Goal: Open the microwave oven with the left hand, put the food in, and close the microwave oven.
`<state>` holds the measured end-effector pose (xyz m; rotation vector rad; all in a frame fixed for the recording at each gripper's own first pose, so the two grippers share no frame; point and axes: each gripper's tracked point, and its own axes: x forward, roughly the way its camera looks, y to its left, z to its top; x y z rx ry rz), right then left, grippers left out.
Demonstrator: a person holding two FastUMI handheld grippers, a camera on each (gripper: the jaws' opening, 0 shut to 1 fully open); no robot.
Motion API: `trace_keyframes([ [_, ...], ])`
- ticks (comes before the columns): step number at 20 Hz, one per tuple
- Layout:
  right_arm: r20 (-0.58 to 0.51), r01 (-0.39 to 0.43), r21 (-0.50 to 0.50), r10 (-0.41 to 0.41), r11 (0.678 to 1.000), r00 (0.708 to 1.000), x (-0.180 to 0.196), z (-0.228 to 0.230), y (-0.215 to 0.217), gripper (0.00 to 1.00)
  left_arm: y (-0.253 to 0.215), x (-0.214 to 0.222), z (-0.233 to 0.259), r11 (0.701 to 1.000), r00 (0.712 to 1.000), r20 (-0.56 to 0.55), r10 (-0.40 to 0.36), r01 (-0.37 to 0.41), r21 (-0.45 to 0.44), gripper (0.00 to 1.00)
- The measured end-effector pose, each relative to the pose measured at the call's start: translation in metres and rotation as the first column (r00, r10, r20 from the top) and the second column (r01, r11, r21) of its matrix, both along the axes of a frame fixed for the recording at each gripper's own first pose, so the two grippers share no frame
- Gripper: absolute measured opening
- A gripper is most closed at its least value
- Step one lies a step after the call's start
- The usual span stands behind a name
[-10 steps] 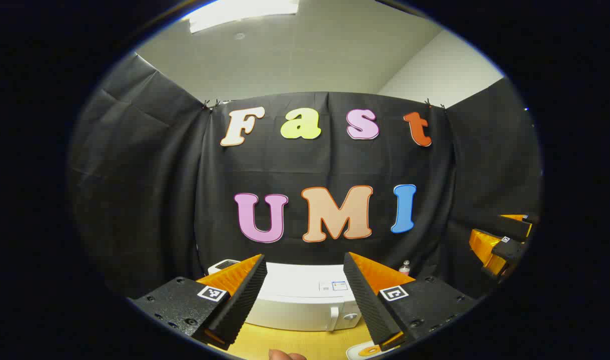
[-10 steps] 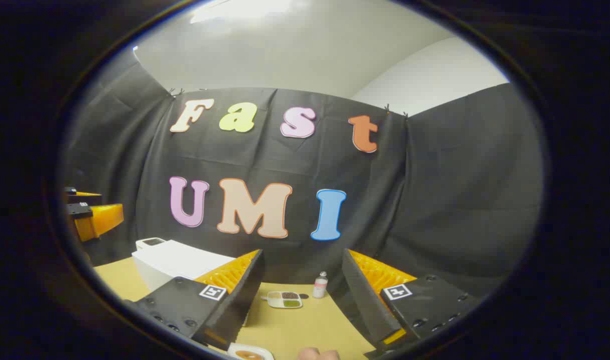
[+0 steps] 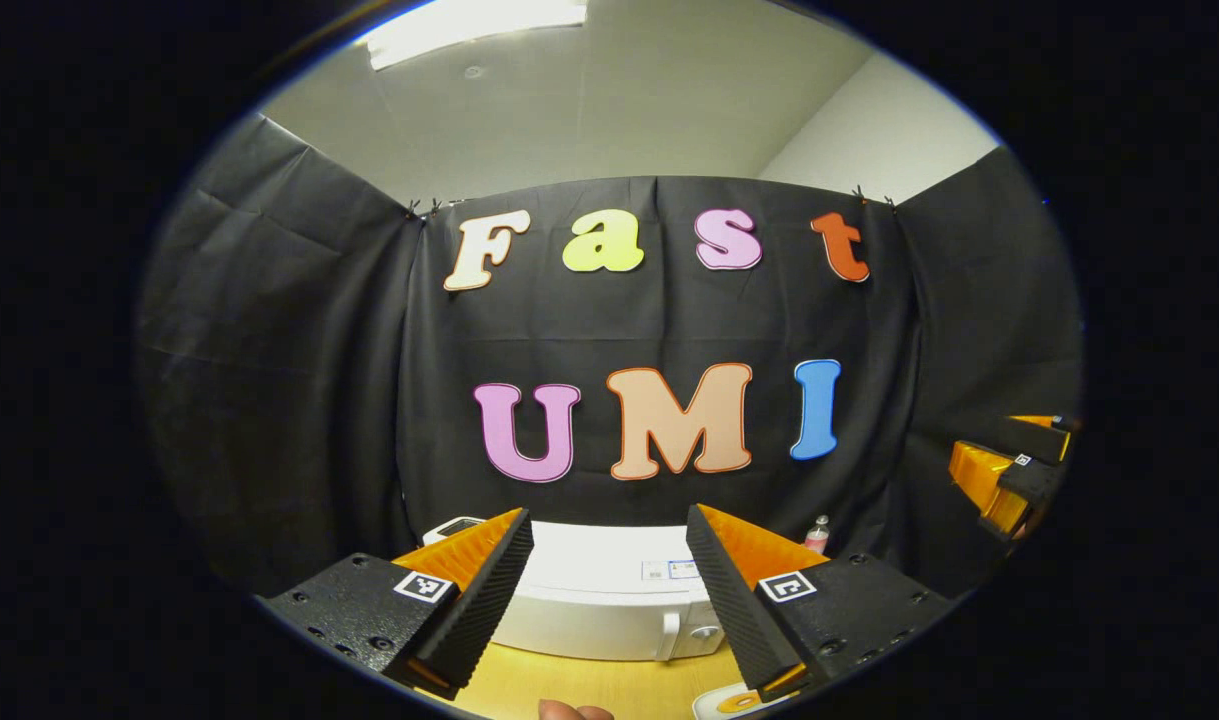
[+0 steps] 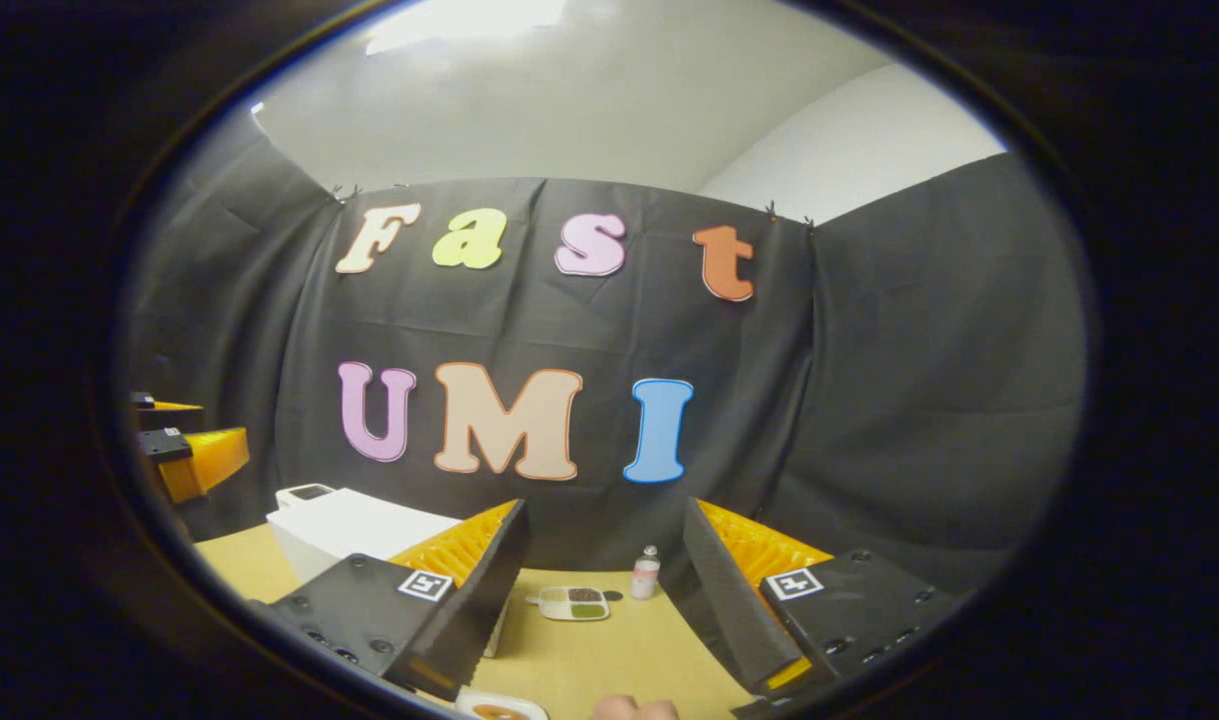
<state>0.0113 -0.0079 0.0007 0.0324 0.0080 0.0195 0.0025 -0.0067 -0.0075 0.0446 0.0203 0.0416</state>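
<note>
Right, biggest thing first: the wooden bench (image 3: 579, 685) runs across the bottom of both views, and on it sits the white microwave oven (image 3: 609, 600), door shut, its top face toward us. In the left gripper view it lies dead ahead and below, framed between the two fingers, with the vertical door handle (image 3: 670, 635) and a round knob (image 3: 706, 633) at its right end. The handle's long axis stands upright, just inside the right-hand finger, so I'd judge the opening move needs the left gripper (image 3: 609, 590) to drop and edge a touch right to meet it.

The left gripper's fingers are spread wide, nothing between them. The right gripper (image 4: 599, 580) is the same, wide apart and empty, aimed further along the bench, with the microwave off to its left. So the left one is clearly the nearer to the door.

Smaller now: a divided white dish (image 4: 572, 602) with dark and green fillings, and a little bottle (image 4: 646, 573) just beside it, both well ahead of the right gripper. A white plate of food (image 4: 497, 708) peeks in at the bottom edge, close under the right gripper, and a fingertip (image 3: 572, 710) shows at the bottom of the left gripper view.
</note>
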Motion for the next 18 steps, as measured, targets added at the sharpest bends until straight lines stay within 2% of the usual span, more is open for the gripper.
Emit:
trace_keyframes([
  [18, 0.002, -0.013, -0.034, 0.013, 0.999, 1.000, -0.002, -0.001, 0.006, 0.97, -0.006, 0.000, -0.002, 0.998, 1.000, 0.014, -0.012, 0.011, 0.057, 0.94],
])
